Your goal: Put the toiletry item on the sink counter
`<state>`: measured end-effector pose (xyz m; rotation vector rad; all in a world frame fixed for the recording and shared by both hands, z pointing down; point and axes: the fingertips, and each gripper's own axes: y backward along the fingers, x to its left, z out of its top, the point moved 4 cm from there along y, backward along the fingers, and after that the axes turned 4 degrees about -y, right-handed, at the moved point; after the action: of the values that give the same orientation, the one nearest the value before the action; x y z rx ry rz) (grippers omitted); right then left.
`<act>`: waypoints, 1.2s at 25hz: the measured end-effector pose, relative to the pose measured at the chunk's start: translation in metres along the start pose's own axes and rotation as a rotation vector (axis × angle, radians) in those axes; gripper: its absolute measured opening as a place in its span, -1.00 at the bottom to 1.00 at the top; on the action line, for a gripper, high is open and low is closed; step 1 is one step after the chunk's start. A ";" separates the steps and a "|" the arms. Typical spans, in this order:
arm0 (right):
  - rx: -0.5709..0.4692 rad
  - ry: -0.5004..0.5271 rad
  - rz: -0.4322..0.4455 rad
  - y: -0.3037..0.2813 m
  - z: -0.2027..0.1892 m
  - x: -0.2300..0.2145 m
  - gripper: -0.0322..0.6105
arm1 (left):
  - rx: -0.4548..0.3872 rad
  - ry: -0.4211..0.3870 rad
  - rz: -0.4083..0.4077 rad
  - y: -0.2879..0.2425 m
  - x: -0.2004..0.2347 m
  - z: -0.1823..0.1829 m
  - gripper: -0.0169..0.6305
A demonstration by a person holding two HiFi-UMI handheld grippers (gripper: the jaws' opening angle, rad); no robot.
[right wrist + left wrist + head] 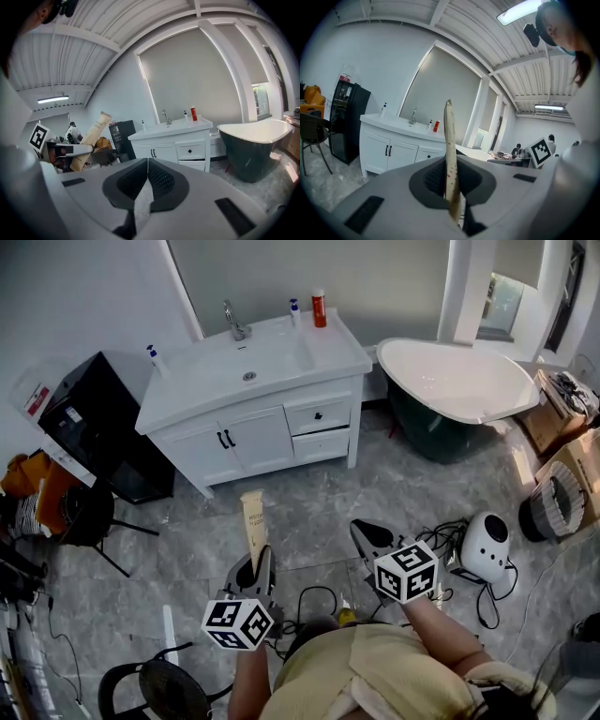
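Between the jaws of my left gripper stands the toiletry tube. The pads are clamped on its lower end. Its long axis slants up and forward out of the fingertips, with the free end leaning toward the sink counter. In the left gripper view the tube shows edge-on, splitting the gripper down the middle.

My right gripper is alongside, with its jaws together and nothing between them.

I hold both grippers low in front of my body, side by side and tipped slightly below level, noses toward the vanity.

The counter lies straight ahead of the left gripper and well apart from it, across open floor. The left hand is therefore both the carrier and the natural placer.

A red bottle stands at the counter's rear right corner and a faucet at the rear edge. I judge the bare strip along the front right edge to be the easiest landing place.
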<state>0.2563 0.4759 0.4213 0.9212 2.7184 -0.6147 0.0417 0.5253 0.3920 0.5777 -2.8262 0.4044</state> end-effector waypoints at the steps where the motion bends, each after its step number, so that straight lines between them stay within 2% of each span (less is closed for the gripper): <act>1: 0.004 0.004 0.006 -0.002 0.000 0.000 -0.82 | -0.001 -0.002 0.000 -0.002 0.000 0.000 -0.82; 9: 0.020 0.003 0.042 -0.011 -0.002 0.002 -0.82 | 0.006 -0.007 0.007 -0.008 -0.001 0.003 -0.82; 16: 0.043 0.003 0.053 -0.038 -0.005 0.000 -0.82 | 0.004 0.004 0.023 -0.024 0.020 0.004 -0.82; 30: 0.032 0.017 -0.001 -0.147 0.040 -0.012 -0.82 | 0.021 0.022 0.023 -0.091 0.117 0.035 -0.81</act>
<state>0.1769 0.3460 0.4366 0.9370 2.7313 -0.6561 -0.0313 0.3933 0.4113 0.5421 -2.8136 0.4427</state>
